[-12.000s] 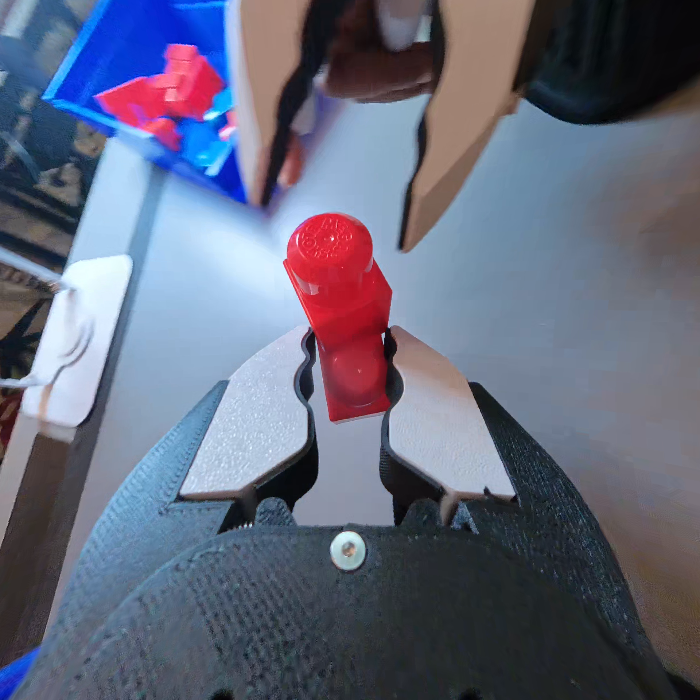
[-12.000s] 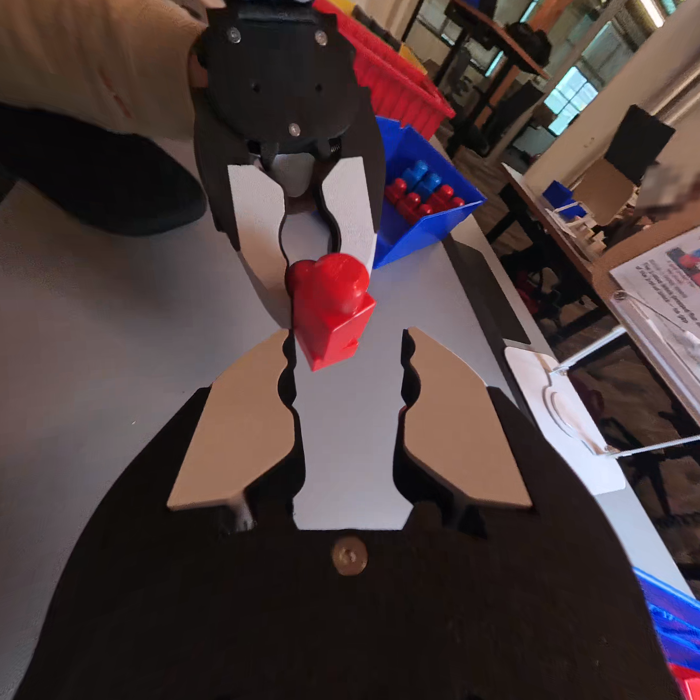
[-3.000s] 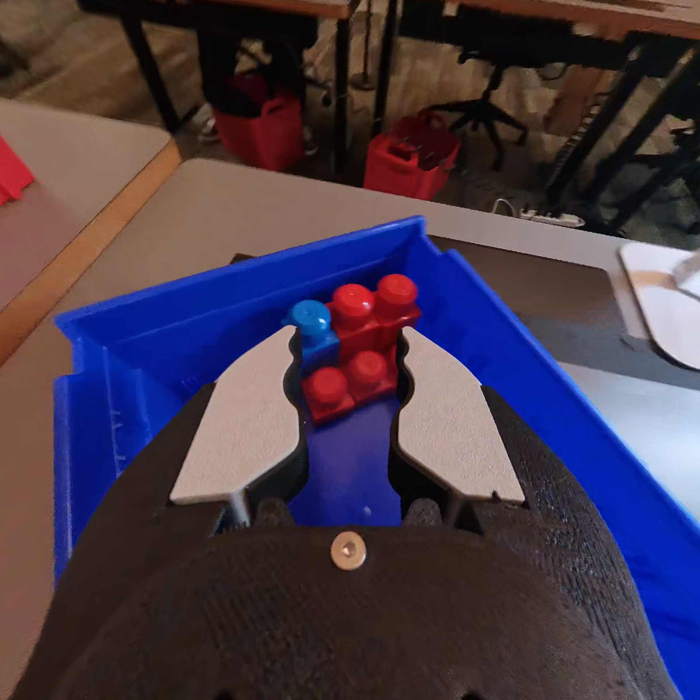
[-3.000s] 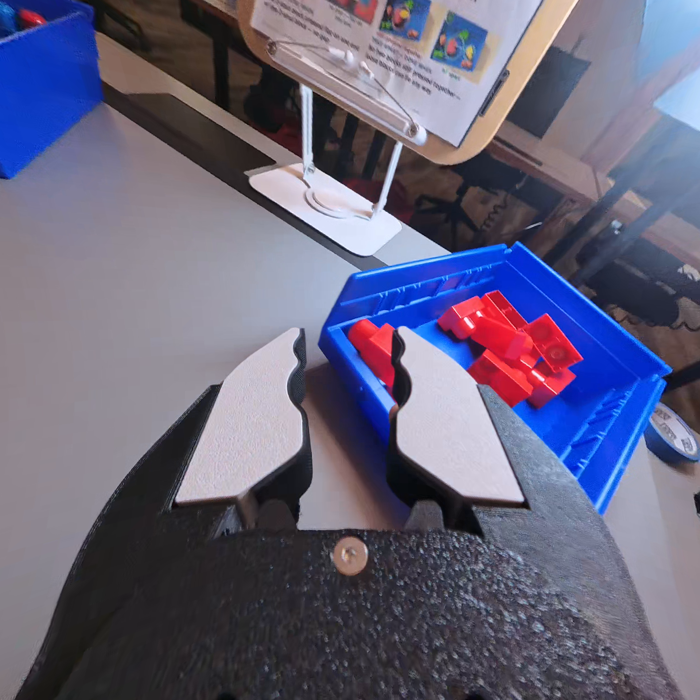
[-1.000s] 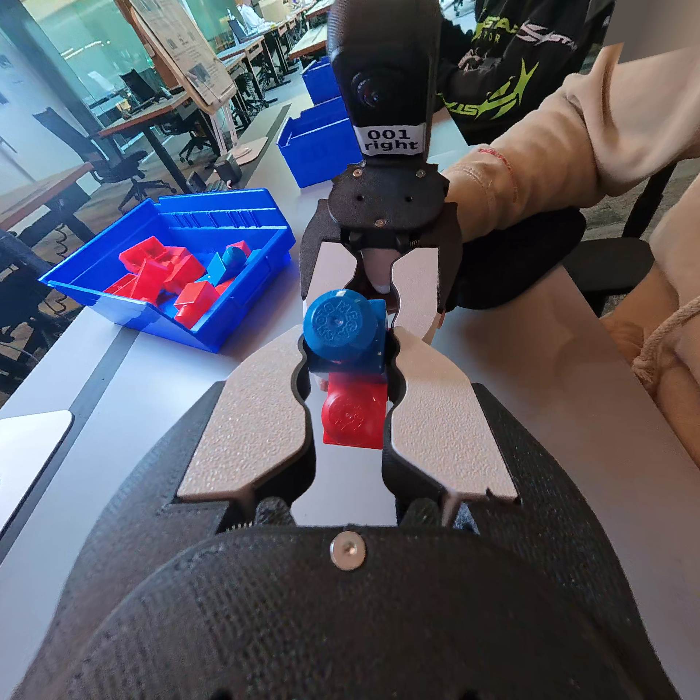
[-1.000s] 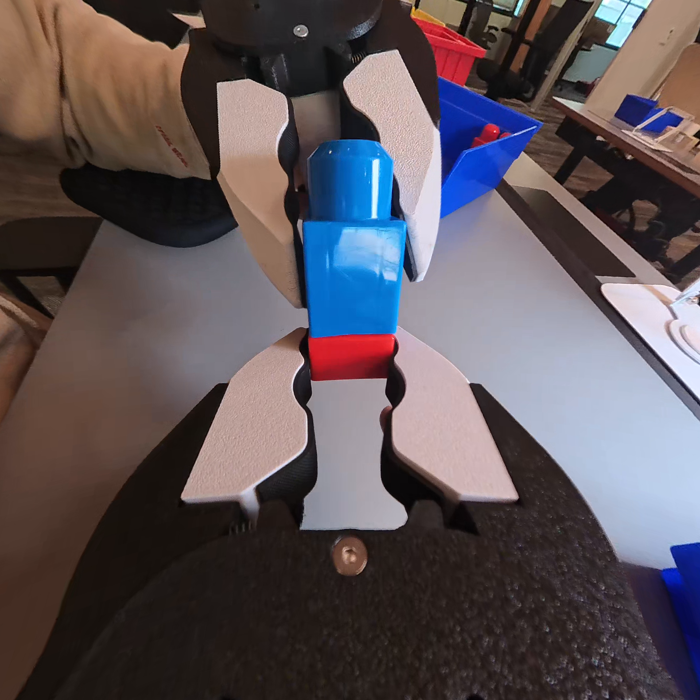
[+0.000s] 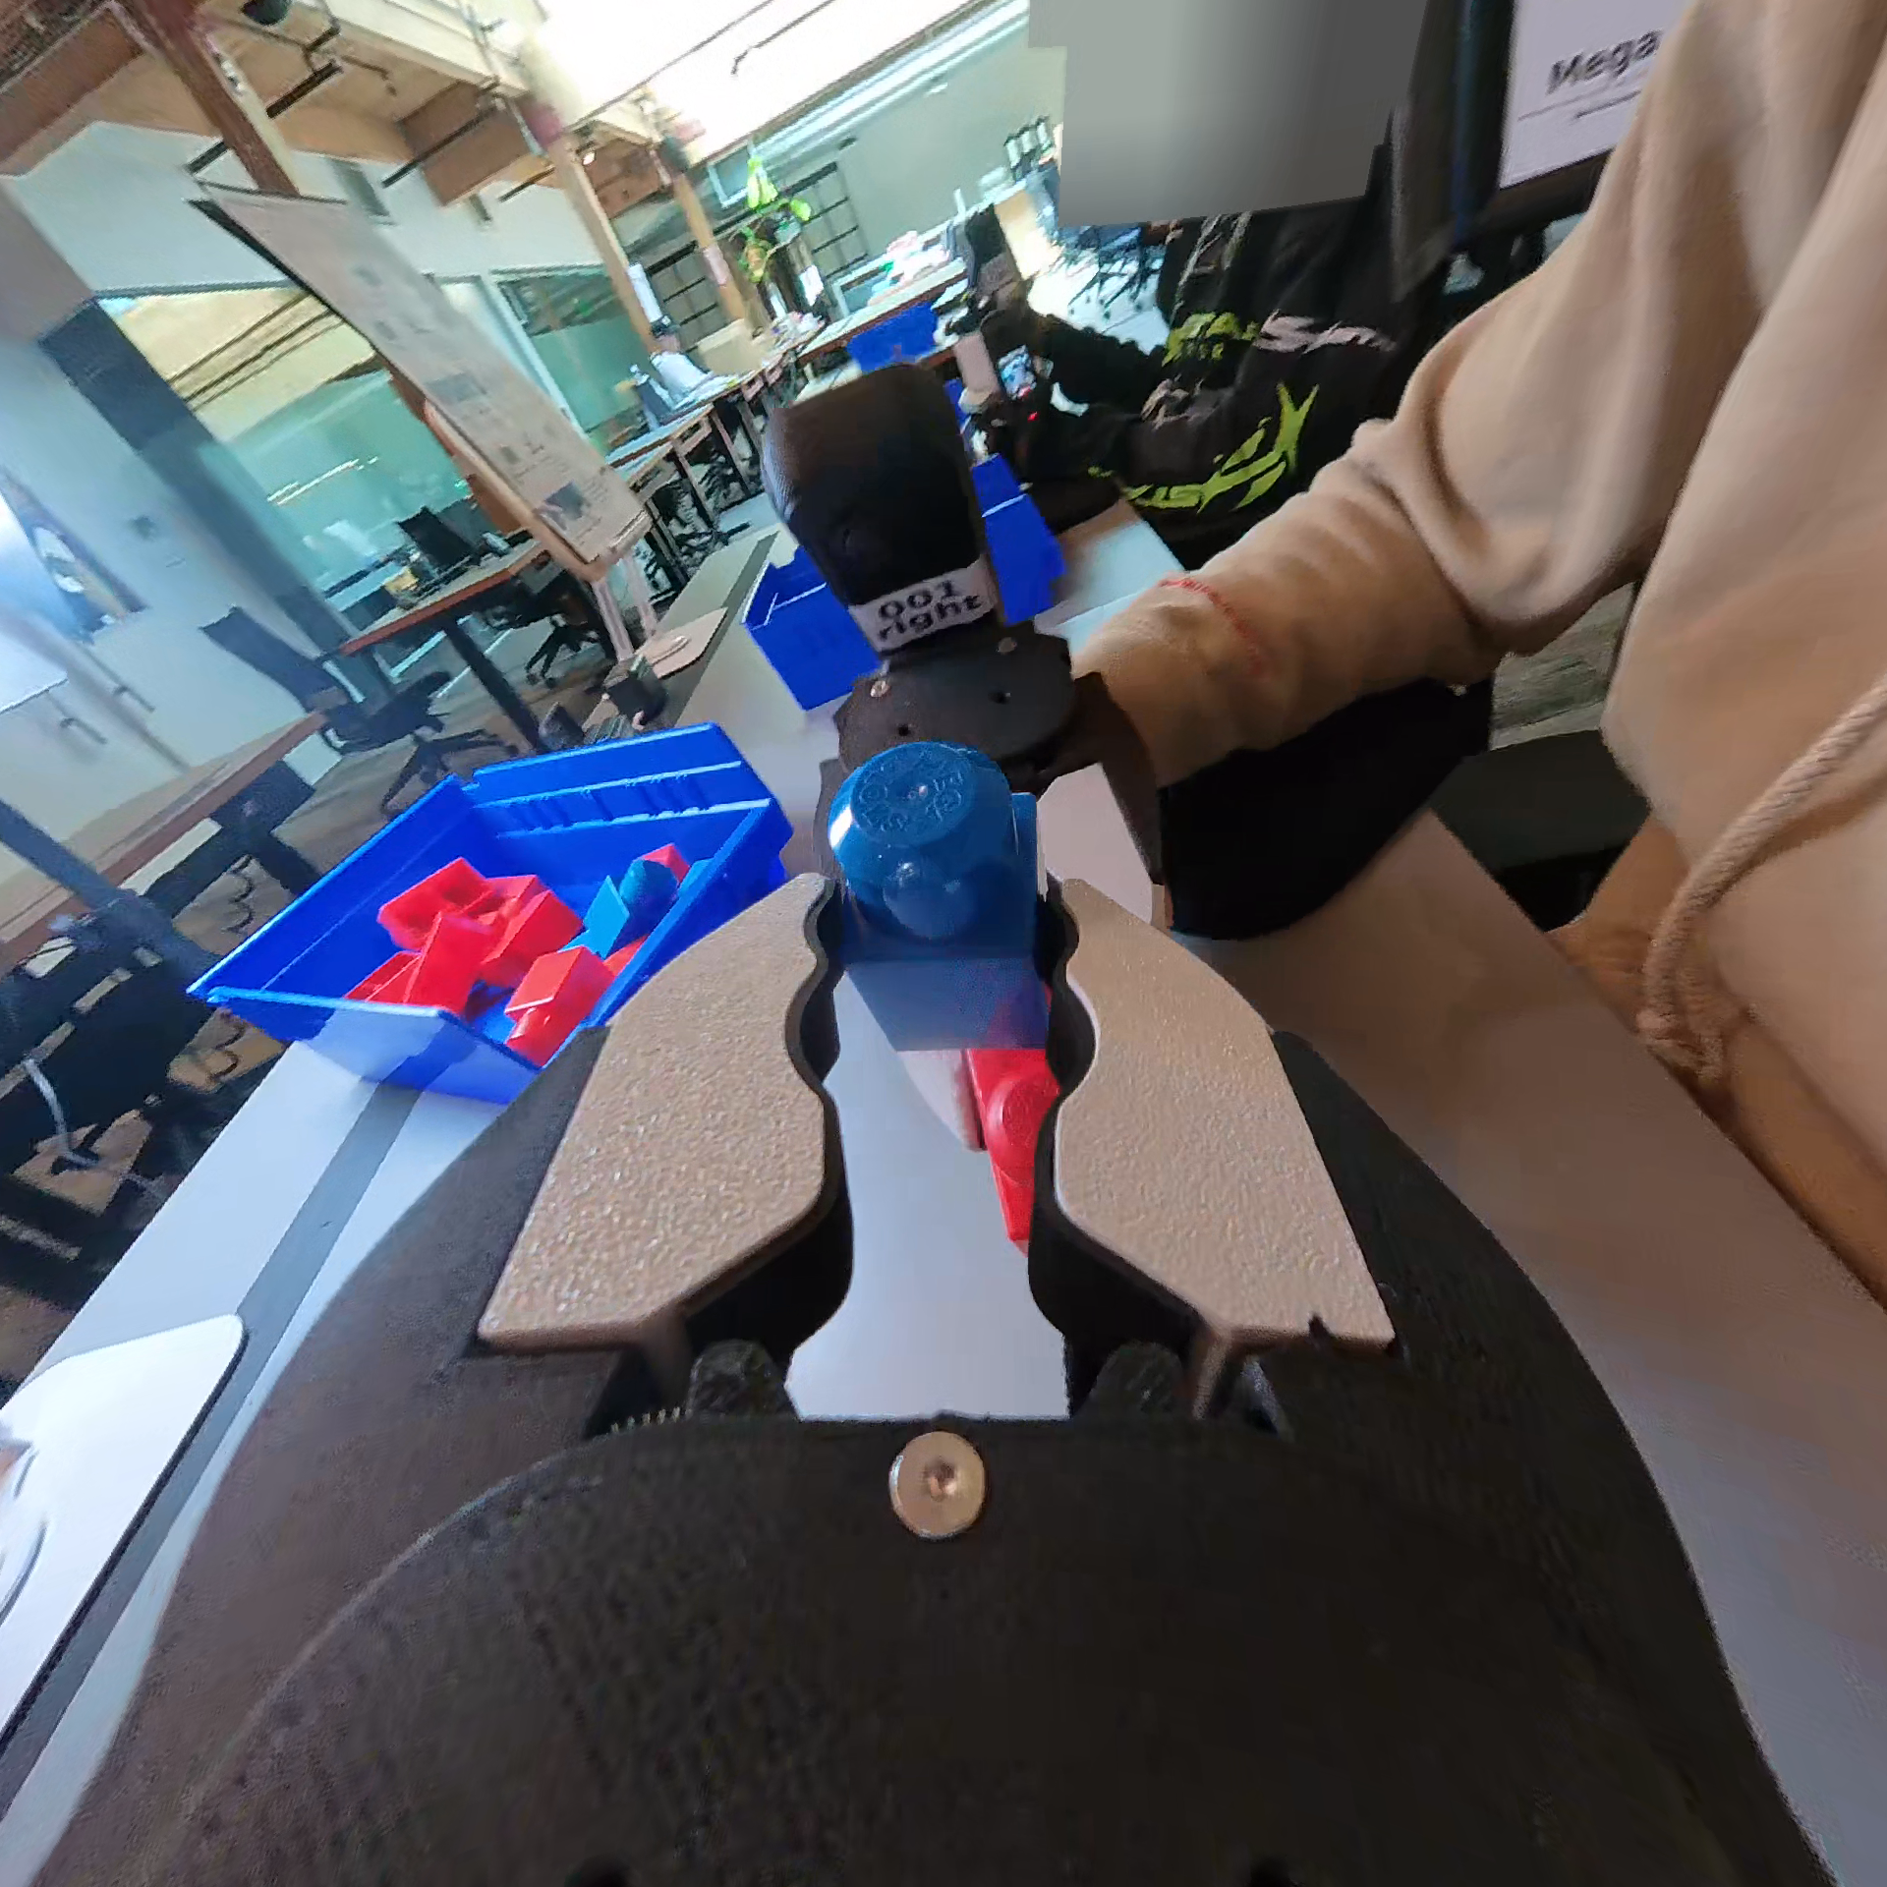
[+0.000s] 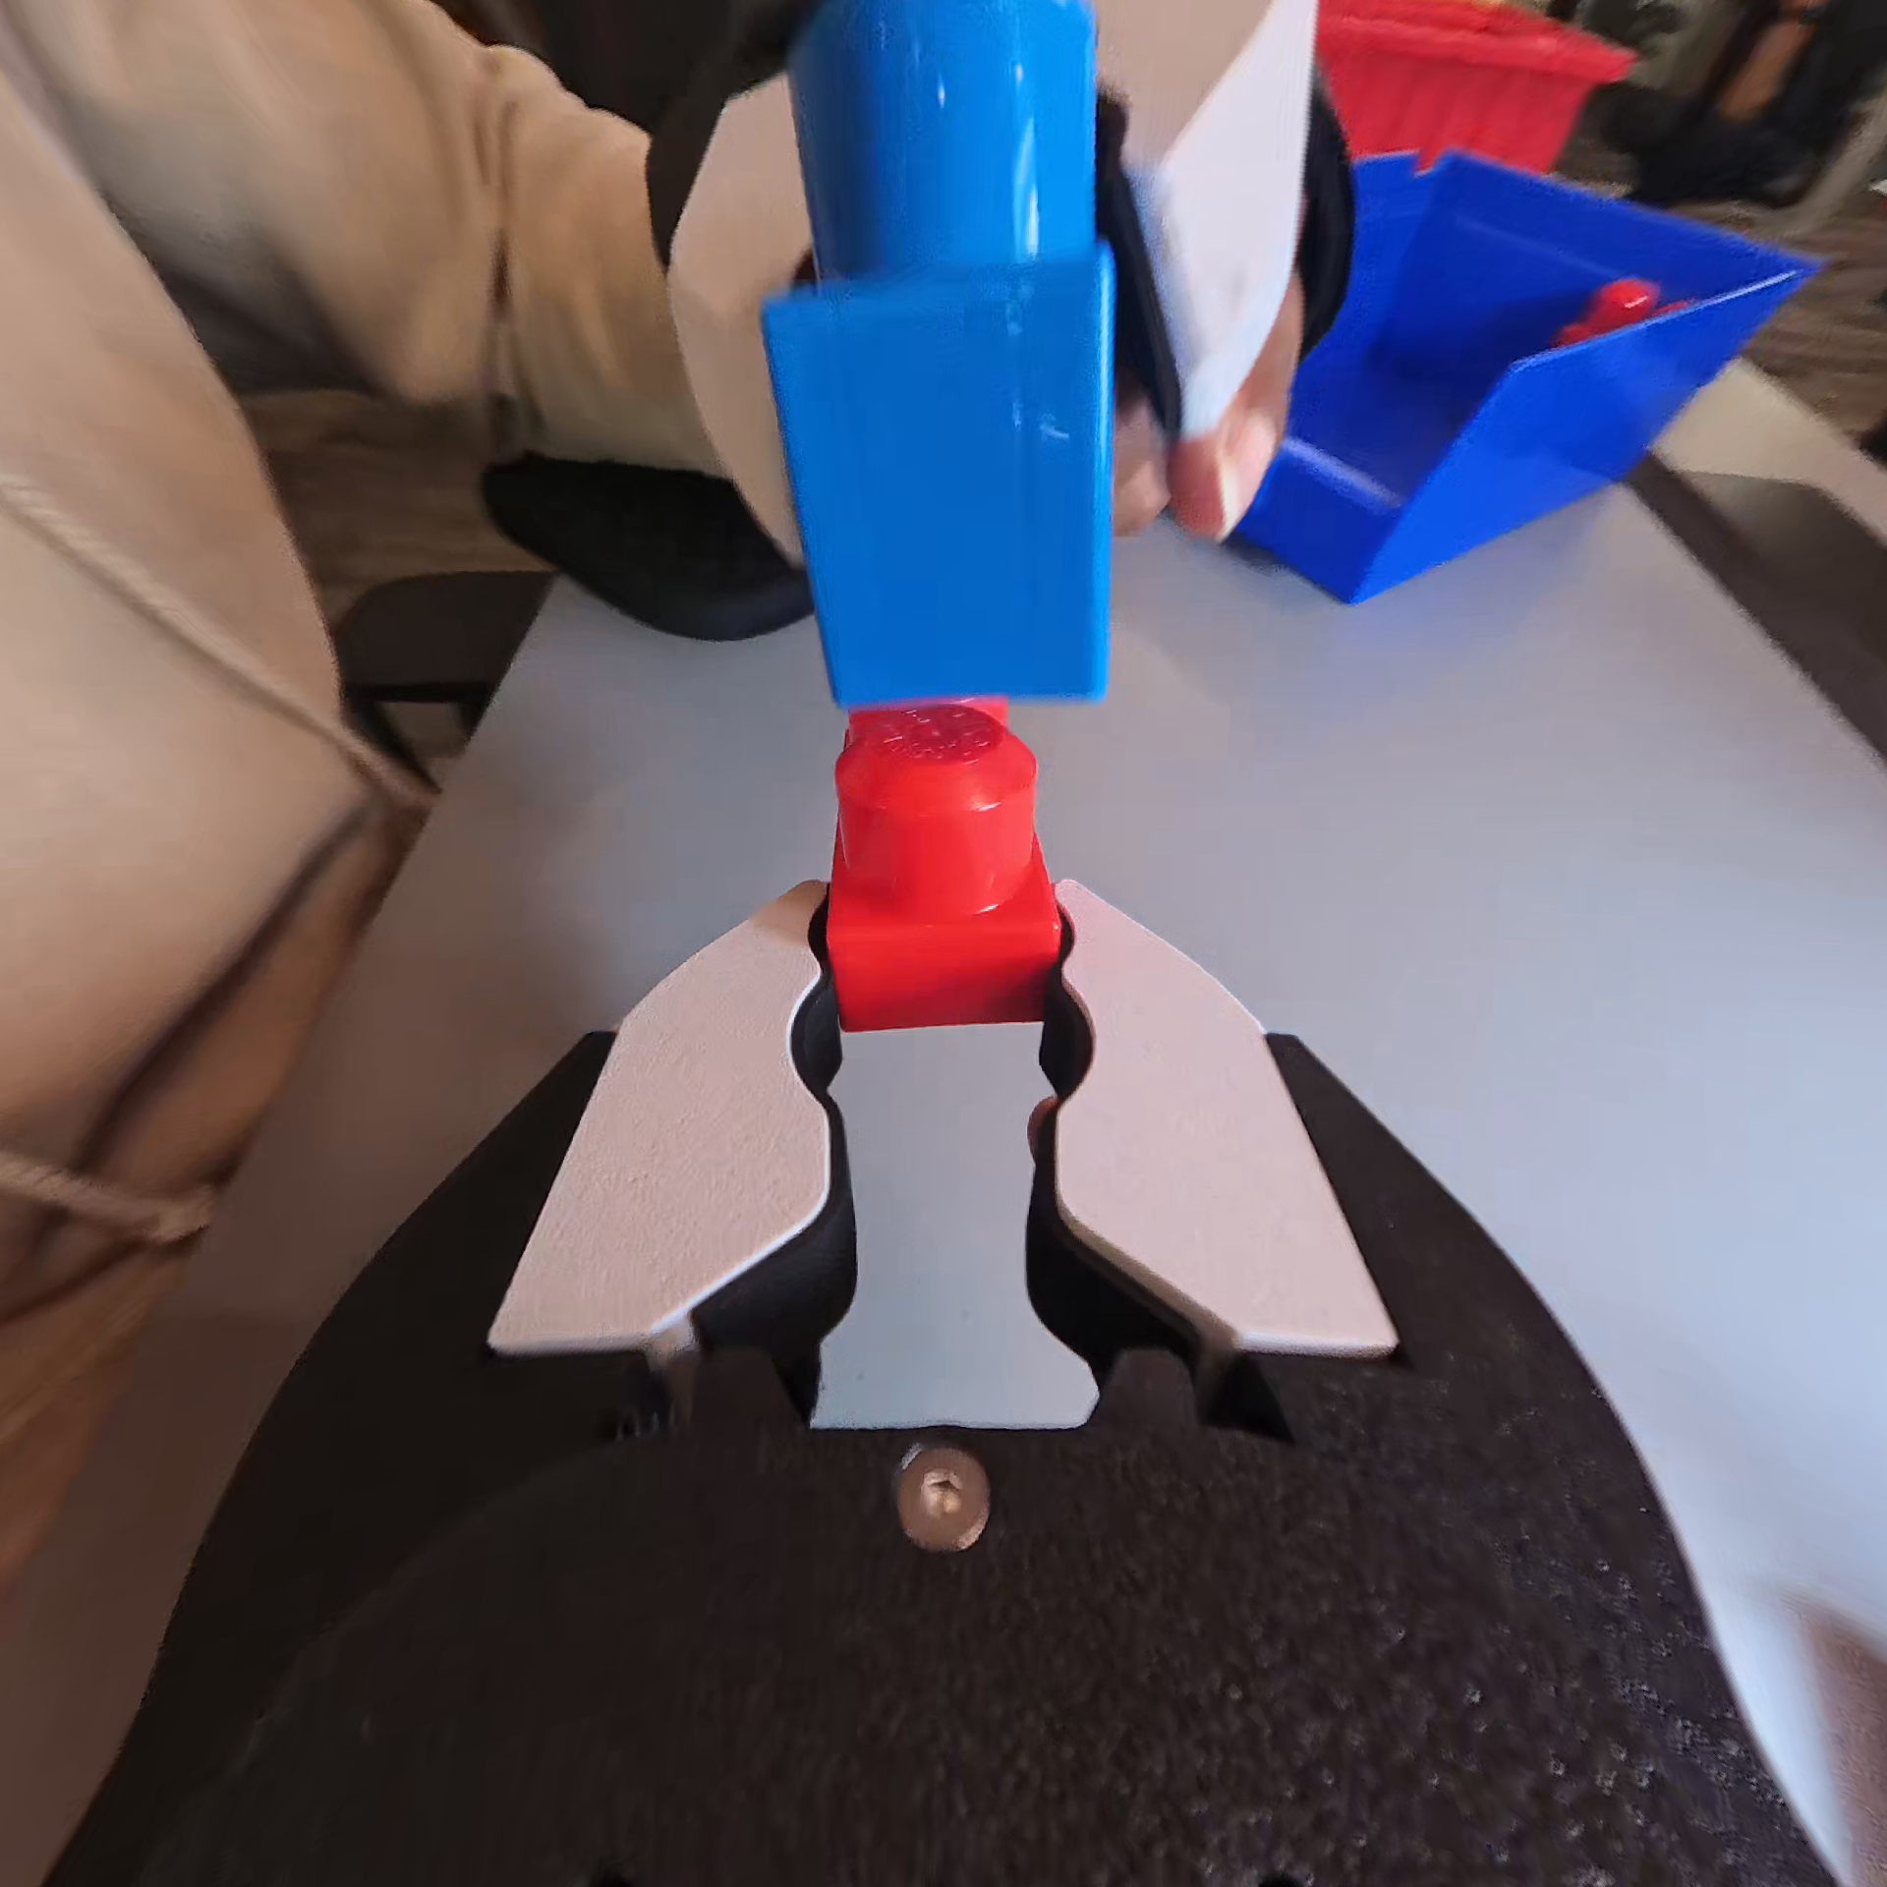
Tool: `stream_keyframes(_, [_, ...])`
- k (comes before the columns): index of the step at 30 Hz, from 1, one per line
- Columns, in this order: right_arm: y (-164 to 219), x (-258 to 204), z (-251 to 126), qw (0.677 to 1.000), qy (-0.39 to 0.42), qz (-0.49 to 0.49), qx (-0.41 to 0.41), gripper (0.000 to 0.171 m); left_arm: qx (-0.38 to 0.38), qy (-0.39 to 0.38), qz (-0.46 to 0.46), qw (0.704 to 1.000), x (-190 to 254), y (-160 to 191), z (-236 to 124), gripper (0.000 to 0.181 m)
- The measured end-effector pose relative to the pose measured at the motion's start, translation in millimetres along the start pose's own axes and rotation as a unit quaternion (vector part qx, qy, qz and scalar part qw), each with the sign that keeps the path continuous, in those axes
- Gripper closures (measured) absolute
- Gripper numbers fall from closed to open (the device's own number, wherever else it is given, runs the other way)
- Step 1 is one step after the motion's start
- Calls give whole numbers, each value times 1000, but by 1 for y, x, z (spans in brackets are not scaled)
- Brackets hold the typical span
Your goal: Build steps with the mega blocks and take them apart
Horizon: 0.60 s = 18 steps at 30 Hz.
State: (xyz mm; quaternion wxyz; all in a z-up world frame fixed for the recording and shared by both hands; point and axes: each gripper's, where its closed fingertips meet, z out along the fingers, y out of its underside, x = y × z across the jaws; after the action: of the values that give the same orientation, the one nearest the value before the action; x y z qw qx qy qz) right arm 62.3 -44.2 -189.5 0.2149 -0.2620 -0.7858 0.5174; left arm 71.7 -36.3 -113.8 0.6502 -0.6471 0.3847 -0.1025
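My left gripper (image 7: 939, 904) is shut on a blue one-stud block (image 7: 934, 868) and holds it above the grey table. My right gripper (image 8: 939, 904) is shut on a red one-stud block (image 8: 939, 878). In the right wrist view the blue block (image 8: 950, 408) hangs just over the red block's bare stud, and one left finger (image 8: 1236, 235) shows beside it. In the left wrist view the red block (image 7: 1011, 1113) lies low behind the blue one, and the right gripper's black body (image 7: 950, 705) faces me.
A blue bin (image 7: 337, 1011) with several red blocks and a blue one stands at the left table edge. Another blue bin (image 8: 1511, 408) holds red blocks, with a red bin (image 8: 1450, 71) behind it. A person's beige sleeve (image 7: 1430, 511) and a black pad (image 7: 1317, 807) lie at the right. About 7 cm separates my left fingertips from my right.
One second ago the blue block sat pressed onto the red one. Now the two are pulled apart and the red stud shows; my left gripper has lifted and tilted with the blue block.
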Motion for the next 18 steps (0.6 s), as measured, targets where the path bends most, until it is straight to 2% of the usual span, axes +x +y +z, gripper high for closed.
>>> stream_keyframes(4, [14,-4,-8,999,-34,15,-29,135,40,0,-14,999,-6,-19,-14,143])
stream_keyframes(6, [15,6,-19,999,-18,21,-35,135,57,-18,-27,998,-17,-27,-23,143])
stream_keyframes(9, [1,41,-52,998,62,25,5,135,87,-73,-75,991,-46,-32,-39,143])
stream_keyframes(11, [-10,79,-85,987,157,25,36,135,96,-123,-105,982,-68,-26,-50,143])
stream_keyframes(14, [-17,152,-148,935,346,47,57,135,86,-202,-141,965,-99,-4,-64,144])
stream_keyframes(18, [2,249,-240,801,587,115,30,134,47,-283,-178,941,-126,38,-77,143])
